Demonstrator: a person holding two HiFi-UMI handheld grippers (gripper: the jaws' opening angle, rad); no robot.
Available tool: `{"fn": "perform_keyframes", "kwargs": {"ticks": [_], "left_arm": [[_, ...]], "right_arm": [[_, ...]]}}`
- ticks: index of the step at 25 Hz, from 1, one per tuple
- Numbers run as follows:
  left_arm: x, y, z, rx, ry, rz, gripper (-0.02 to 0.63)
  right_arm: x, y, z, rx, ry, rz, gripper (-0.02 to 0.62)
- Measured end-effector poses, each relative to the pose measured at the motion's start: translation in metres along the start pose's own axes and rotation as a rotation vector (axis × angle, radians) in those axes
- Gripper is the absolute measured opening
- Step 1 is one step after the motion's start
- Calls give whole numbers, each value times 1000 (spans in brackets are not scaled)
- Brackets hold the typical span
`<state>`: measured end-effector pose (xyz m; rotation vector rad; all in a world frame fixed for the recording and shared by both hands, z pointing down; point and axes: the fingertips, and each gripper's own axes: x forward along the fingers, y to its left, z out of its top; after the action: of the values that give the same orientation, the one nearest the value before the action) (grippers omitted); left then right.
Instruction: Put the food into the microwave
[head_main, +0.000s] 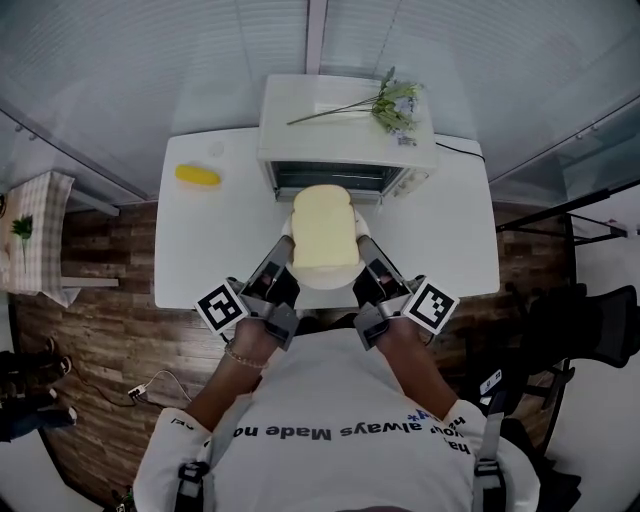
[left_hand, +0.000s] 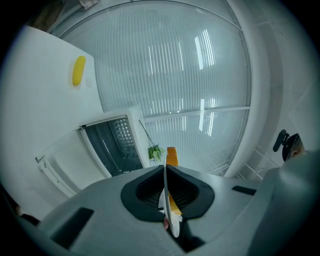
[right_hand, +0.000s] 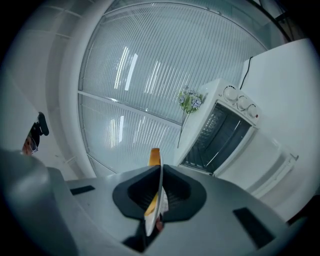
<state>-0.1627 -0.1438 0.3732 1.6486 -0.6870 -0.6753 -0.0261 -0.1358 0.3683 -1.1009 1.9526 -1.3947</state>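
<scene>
A slice of bread (head_main: 323, 228) lies on a white plate (head_main: 325, 279), held level over the white table just in front of the microwave (head_main: 345, 125), whose dark opening (head_main: 335, 181) faces me. My left gripper (head_main: 289, 240) is shut on the plate's left rim and my right gripper (head_main: 361, 242) on its right rim. In the left gripper view the plate's edge (left_hand: 167, 202) runs between the shut jaws of the gripper (left_hand: 165, 172), with the orange crust (left_hand: 171, 156) beyond. The right gripper view shows the same: plate edge (right_hand: 159, 196), crust (right_hand: 154, 156), gripper (right_hand: 160, 172).
The microwave's door (left_hand: 62, 167) hangs open, downward. A flower sprig (head_main: 395, 103) lies on top of the microwave. A yellow corn cob (head_main: 198, 176) rests on the table (head_main: 200, 255) at the far left. A chair (head_main: 590, 325) stands at the right.
</scene>
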Motion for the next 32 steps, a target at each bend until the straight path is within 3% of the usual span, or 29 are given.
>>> {"fn": "perform_keyframes", "kwargs": {"ticks": [12,24,32], "left_arm": [[33,5,-13,-4,-1,14,17],[93,-15,-53,16,19,10,18],[99,-11,-60,19,15,33,17]], "right_arm": [[-4,-19,30,26,4,-15,21],[-32,-31,99,17,-20,3,21],[-34,-40,103,42,-14,9,21]]}}
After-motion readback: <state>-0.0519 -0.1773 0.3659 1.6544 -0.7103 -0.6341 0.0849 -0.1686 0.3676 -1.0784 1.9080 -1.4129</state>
